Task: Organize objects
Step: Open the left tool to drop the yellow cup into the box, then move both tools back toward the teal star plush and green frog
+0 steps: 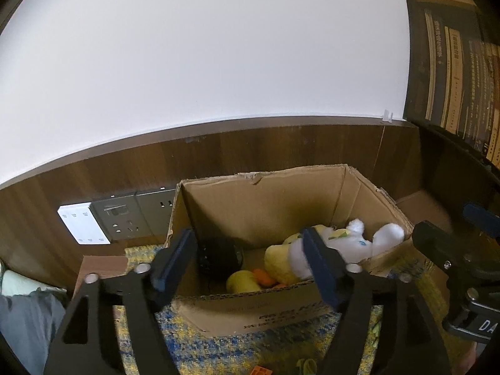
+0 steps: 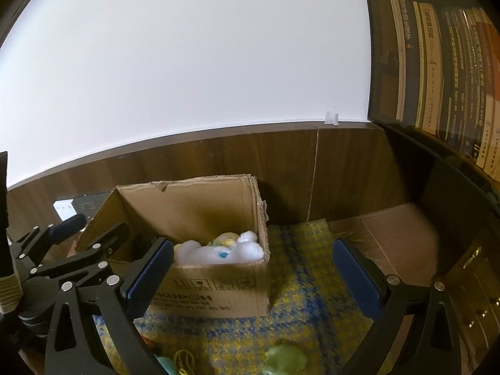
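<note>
Both wrist views bend strongly at the edges: you see the white wall [image 1: 203, 62] bulge and the dark wood wainscot panel [image 1: 281, 147] curve into an arc, with black vignetting in the corners. The wall is bright, nearly washed out, while the lower scene is dim and warm. A deep shadow fills the left inside corner of the open brown cardboard box [image 1: 265, 200]. In the right view the white plush toy [image 2: 218, 250] is soft and overexposed, and the near edges are blurred.
</note>
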### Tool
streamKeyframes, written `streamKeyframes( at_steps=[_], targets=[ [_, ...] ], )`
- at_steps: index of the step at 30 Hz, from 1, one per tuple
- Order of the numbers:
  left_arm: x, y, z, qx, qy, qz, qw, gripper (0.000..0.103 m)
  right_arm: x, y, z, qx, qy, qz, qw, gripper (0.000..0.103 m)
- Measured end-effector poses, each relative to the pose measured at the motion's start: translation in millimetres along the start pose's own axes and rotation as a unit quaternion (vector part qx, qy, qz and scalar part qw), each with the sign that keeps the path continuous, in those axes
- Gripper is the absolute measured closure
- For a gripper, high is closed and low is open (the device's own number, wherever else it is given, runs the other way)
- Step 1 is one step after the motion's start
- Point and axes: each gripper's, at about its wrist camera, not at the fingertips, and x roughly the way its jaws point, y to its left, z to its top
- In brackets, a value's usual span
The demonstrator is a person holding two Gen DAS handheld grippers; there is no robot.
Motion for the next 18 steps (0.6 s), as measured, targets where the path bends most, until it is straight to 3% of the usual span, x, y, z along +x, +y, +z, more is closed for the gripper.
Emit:
streamKeyframes(
  at_steps=[6, 18],
  targets=[
    [-9.7, -0.9, -3.4, -0.006, -0.007, 0.006, 0.9999, 0.01, -4.4, -3.2, -2.4, 0.002, -0.001, 0.001, 1.0, 0.001],
    [-37.1, -15.0, -33.8, -0.008, -0.005, 0.015, 0.9998, 0.001, -28.0, -13.3, -23.6, 0.003, -0.001, -0.003, 1.0, 0.001]
  ],
)
